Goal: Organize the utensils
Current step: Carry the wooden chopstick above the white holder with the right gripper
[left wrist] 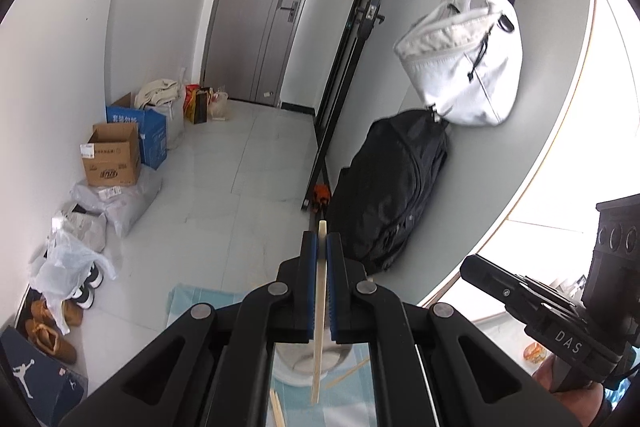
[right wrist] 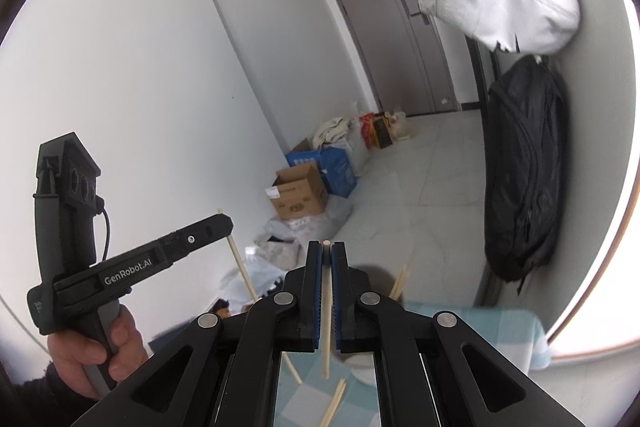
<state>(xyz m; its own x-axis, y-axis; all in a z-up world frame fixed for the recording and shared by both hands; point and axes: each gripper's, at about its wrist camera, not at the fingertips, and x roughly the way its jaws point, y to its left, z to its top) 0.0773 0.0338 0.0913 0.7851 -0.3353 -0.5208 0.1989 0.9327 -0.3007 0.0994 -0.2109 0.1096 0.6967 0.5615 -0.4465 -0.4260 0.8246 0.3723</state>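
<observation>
From the left wrist view, the left gripper is raised high, looking out over the hallway floor, with its fingers pinched narrow on a single chopstick that runs between the pads and hangs down past them. Below it sits a pale bowl on a checked cloth, with loose chopsticks lying around it. The risk here: that stick is gripped near one end, so a quick tilt could swing it or let it slide out of the pads. Over to the right wrist view, and it's the same picture: the right gripper has its fingers nearly closed around its own chopstick, tip poking just above the pads, the rest dangling toward the cloth. More sticks lie scattered underneath. With both sticks hanging near each other above the bowl, they could knock together and twist loose.
</observation>
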